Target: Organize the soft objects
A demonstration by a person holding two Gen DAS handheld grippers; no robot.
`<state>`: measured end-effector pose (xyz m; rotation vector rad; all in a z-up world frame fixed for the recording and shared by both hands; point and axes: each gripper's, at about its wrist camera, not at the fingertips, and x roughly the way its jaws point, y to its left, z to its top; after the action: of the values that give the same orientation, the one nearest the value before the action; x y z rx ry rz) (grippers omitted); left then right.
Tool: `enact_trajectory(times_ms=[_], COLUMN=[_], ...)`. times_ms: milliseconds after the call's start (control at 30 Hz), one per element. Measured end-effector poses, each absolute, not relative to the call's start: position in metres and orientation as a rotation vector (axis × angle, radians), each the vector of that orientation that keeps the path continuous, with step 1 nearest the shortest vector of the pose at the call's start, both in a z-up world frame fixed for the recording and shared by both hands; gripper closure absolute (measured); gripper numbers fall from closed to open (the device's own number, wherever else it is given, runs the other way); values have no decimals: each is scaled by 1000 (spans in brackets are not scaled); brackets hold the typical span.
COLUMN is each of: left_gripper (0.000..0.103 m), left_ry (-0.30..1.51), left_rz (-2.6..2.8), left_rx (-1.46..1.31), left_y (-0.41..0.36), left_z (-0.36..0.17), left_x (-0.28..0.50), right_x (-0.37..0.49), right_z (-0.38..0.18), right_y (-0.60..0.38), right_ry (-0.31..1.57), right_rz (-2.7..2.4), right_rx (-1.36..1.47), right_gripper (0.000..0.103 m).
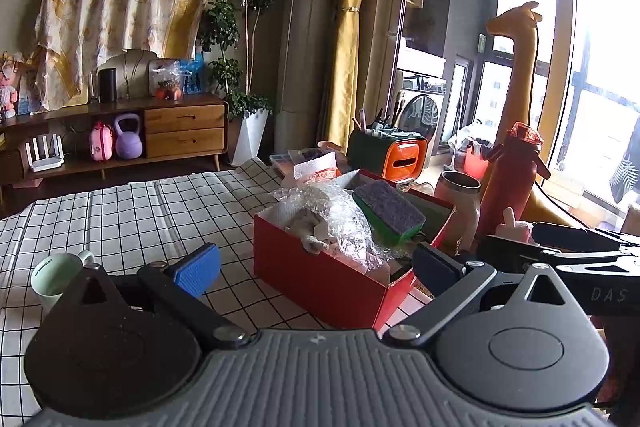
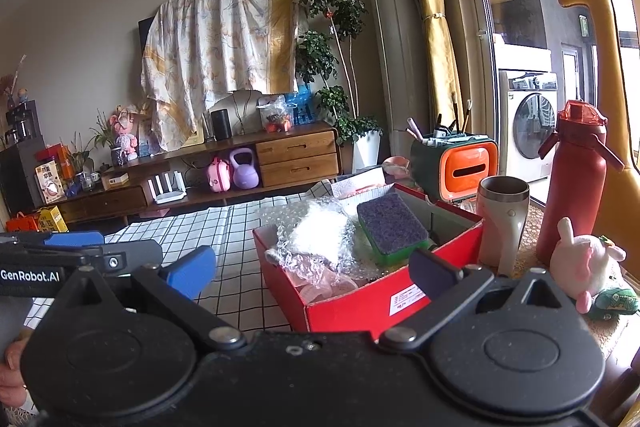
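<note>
Green mug [image 1: 60, 277], far left on the checked table [image 1: 140, 211]. Left gripper [image 1: 316, 267]: fingers apart, empty, held before the red box [image 1: 320, 279]. Box contents: bubble wrap [image 2: 320, 235], sponge [image 2: 390, 223]. Right gripper [image 2: 314, 275]: apart, empty. Pink plush toy [image 2: 586, 263], still outside at right; probably the next pick, calling for a rightward reach.

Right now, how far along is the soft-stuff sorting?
Done: the sponge and the bubble wrap already sit in the red box. In hand: nothing; the left gripper and the right gripper are both open and empty. Left: the pink plush toy is on the table beside the red bottle.
</note>
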<state>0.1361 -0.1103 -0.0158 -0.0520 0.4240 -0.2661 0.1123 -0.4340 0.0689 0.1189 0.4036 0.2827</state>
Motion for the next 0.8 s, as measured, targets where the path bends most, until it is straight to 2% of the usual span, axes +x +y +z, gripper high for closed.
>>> enact_trajectory(times_ms=[800], left_gripper=[0], left_ry=[415], left_rz=[-257], left_rx=[-42], left_y=[-113], left_z=[-19], left_x=[133], right_x=[115], right_z=[69], right_y=[-433], right_ry=[409], right_rz=[286], right_rx=[114], right_gripper=[0])
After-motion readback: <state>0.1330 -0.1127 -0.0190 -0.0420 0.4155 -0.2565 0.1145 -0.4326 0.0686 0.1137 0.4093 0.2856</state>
